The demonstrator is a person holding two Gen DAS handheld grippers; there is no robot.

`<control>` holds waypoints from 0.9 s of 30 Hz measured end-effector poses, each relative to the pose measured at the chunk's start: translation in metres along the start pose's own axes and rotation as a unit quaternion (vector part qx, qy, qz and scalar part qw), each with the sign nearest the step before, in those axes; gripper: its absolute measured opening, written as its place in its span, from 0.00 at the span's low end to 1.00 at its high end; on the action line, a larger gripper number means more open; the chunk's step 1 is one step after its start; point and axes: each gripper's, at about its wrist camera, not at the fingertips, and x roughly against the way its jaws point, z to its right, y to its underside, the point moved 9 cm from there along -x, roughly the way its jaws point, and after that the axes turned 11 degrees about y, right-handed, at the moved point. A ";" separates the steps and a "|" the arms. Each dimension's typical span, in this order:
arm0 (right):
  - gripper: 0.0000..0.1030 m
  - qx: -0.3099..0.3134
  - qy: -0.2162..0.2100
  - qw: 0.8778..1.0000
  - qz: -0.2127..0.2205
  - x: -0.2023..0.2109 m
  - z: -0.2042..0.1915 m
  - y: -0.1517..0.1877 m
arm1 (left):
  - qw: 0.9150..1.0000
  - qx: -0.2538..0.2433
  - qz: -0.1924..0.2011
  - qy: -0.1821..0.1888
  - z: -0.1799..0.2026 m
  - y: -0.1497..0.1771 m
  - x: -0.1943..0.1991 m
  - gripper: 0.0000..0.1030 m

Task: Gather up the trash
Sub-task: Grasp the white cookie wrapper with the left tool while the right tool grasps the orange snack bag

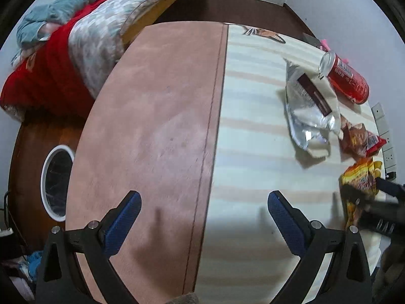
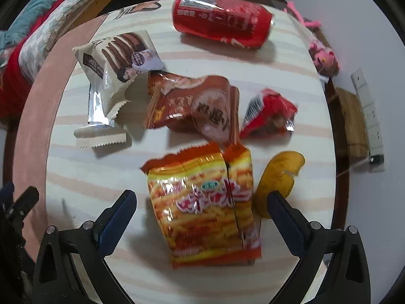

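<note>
Trash lies on the striped cloth of the table. In the right wrist view my right gripper (image 2: 202, 202) is open, its fingers on either side of an orange-yellow snack bag (image 2: 205, 207). A yellow peel (image 2: 277, 177) lies beside the right finger. Beyond are a brown wrapper (image 2: 192, 103), a small red wrapper (image 2: 270, 111), a white and silver biscuit wrapper (image 2: 114, 76) and a red can (image 2: 222, 20) on its side. My left gripper (image 1: 203, 205) is open and empty over the table, left of the trash; the can (image 1: 346, 78) and biscuit wrapper (image 1: 311, 106) show at its right.
A trash bin with a white rim (image 1: 54, 182) stands on the floor left of the table (image 1: 157, 116). A bed with red and grey bedding (image 1: 76, 50) is behind. A power strip (image 2: 369, 116) and a pink toy (image 2: 324, 55) lie at the right.
</note>
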 end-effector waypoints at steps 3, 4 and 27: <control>0.71 0.027 -0.004 1.000 0.008 0.002 -0.014 0.000 | 1.000 -0.003 0.004 0.002 0.002 -0.010 -0.002 0.99; 0.71 0.034 -0.006 0.999 0.001 0.001 -0.018 0.003 | 1.000 -0.003 0.006 0.003 0.002 -0.012 -0.002 0.99; 0.54 -0.122 -0.109 0.986 0.036 0.051 0.041 -0.091 | 0.988 0.006 -0.018 0.152 0.082 -0.116 -0.042 0.99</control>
